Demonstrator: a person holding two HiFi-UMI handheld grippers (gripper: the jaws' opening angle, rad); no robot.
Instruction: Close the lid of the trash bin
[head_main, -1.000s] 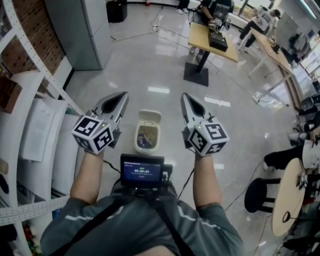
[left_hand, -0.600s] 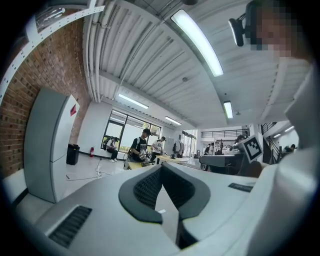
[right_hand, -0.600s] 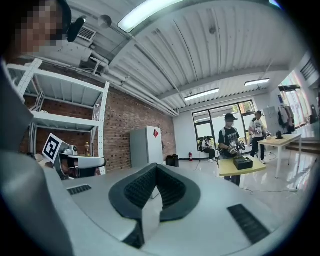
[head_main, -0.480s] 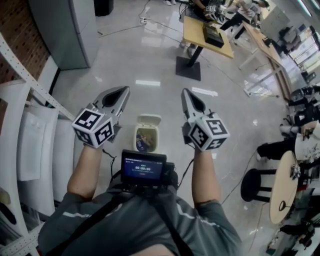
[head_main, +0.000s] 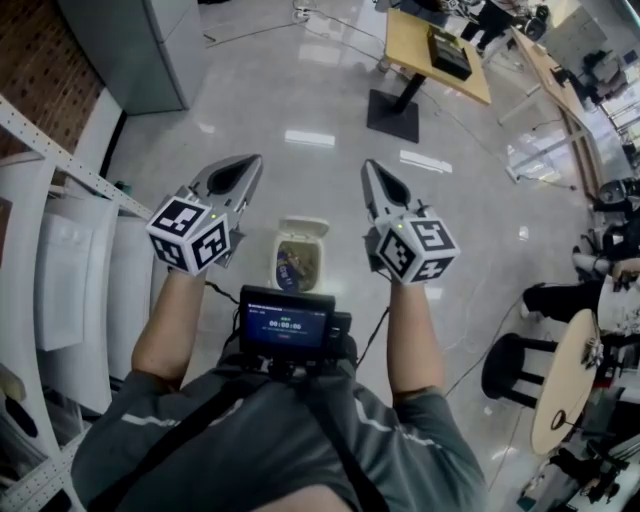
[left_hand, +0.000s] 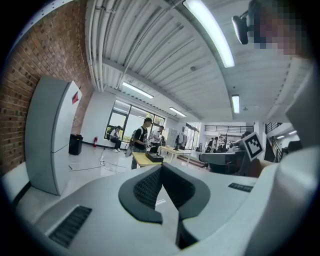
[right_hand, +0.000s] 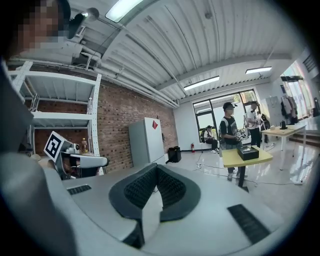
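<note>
My left hand-held gripper (head_main: 248, 163) has its jaws pressed together on nothing. The right hand-held gripper (head_main: 371, 170) is closed and empty too, and I hold the two side by side in the air. Between and below them, the small trash bin (head_main: 277, 266) stands on the glossy floor (head_main: 300, 90). Its lid (head_main: 303, 228) is tipped up at the far edge, and rubbish shows inside.

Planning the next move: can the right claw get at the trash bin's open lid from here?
Probably yes: nothing blocks the right claw from the open lid, lower and to its left; it must descend first.
</note>
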